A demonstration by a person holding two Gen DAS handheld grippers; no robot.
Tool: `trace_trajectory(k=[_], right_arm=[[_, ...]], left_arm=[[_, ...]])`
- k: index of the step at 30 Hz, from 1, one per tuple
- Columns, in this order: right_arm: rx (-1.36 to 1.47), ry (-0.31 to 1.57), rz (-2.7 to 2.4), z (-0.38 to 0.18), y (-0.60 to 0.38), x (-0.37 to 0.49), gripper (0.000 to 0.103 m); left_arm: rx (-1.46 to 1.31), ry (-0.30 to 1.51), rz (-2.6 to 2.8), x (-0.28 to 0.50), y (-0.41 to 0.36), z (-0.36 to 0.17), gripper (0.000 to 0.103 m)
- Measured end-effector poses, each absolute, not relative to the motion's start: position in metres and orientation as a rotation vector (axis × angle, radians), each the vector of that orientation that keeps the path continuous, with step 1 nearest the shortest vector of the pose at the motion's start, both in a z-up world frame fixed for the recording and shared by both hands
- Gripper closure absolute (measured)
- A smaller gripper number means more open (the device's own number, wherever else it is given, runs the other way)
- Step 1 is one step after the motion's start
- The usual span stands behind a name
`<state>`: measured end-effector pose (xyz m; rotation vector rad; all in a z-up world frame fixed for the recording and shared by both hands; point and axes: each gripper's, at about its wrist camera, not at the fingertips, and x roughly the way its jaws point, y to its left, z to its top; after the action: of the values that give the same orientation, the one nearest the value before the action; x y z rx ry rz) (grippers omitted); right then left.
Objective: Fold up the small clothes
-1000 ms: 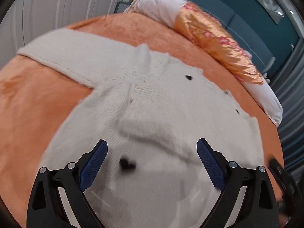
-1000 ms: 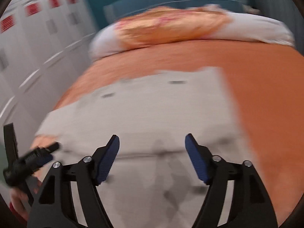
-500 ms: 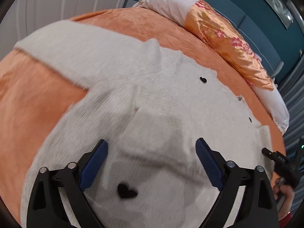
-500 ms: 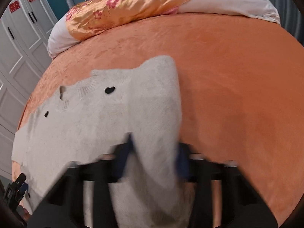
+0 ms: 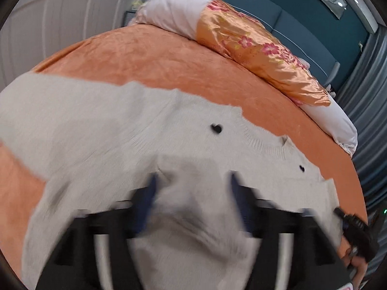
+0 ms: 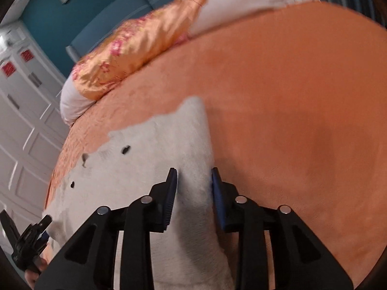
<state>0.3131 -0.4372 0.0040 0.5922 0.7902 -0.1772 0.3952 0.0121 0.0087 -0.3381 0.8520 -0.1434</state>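
A cream knitted cardigan [image 5: 116, 130] with small black heart buttons lies spread on the orange bedspread [image 5: 150, 55]. One sleeve runs off to the left in the left wrist view. My left gripper [image 5: 193, 200] is blurred, its jaws closing around a raised bunch of the cardigan's body. My right gripper [image 6: 193, 191] is shut on a fold of the cardigan [image 6: 145, 159] near its right edge. In the right wrist view the left gripper [image 6: 29, 241] shows at the lower left.
An orange floral pillow [image 5: 261, 53] and a white pillow [image 5: 169, 17] lie at the head of the bed. White wardrobe doors [image 6: 21, 130] stand to the left. Bare orange bedspread [image 6: 302, 111] stretches to the right of the cardigan.
Both grippers went from wide open to closed on cardigan fabric: the right one closed first, half a second ago, the left one is closing now. The fabric bunches up between the jaws.
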Motion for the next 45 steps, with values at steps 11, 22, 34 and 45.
trace_trajectory(k=[11,22,34,45], right_arm=[[0.519,0.873,-0.143,0.011,-0.438,0.383,0.094],[0.721,0.789,-0.249,-0.008,-0.472,0.339,0.090],[0.359,0.841,-0.140,0.001,-0.391,0.278,0.100],[0.366,0.823,-0.221,-0.017,-0.391,0.266,0.103]], left_arm=[[-0.367,0.920,-0.207,0.416,-0.004,-0.009,0.091],[-0.250,0.900,-0.166,0.453,-0.018,-0.031,0.096],[-0.442,0.836,-0.203,0.430,0.008,-0.040,0.088],[-0.446,0.808,-0.205,0.428,0.009,-0.045,0.087]])
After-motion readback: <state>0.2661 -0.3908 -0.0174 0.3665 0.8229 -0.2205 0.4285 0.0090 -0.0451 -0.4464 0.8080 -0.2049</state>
